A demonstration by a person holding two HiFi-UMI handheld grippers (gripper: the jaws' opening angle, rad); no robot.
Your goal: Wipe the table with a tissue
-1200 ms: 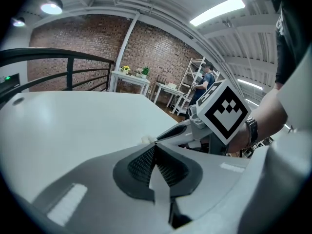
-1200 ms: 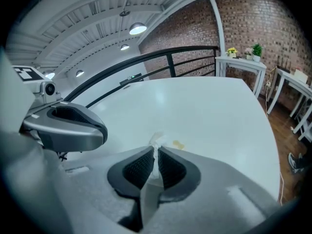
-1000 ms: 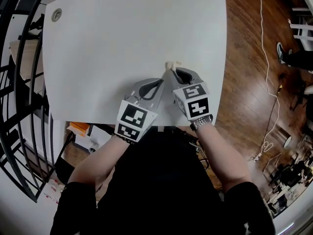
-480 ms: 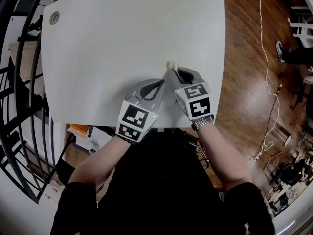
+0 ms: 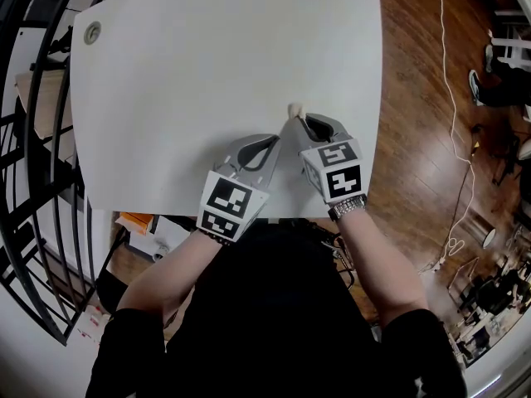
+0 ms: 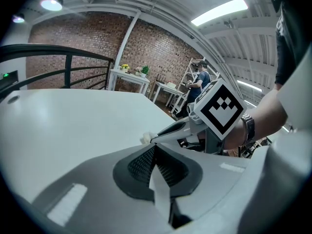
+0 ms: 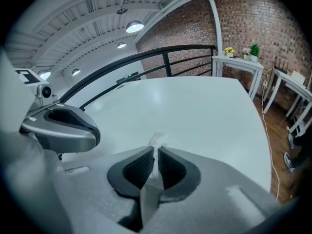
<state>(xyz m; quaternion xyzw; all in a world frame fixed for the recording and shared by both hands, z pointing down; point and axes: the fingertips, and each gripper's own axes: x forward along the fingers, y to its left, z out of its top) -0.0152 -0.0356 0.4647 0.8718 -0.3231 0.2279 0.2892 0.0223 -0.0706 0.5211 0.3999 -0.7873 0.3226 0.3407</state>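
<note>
Jaws of the left gripper (image 6: 155, 149) sit pressed together, empty and idle, while just beyond it the right gripper (image 7: 156, 152) pinches the tissue (image 7: 157, 141), tuft forward, seemingly to drag across the white table (image 5: 207, 65).

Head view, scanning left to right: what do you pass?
Black railing → round cap in the table corner → left gripper → right gripper, shut on the tissue → white cable on the wood floor.
</note>
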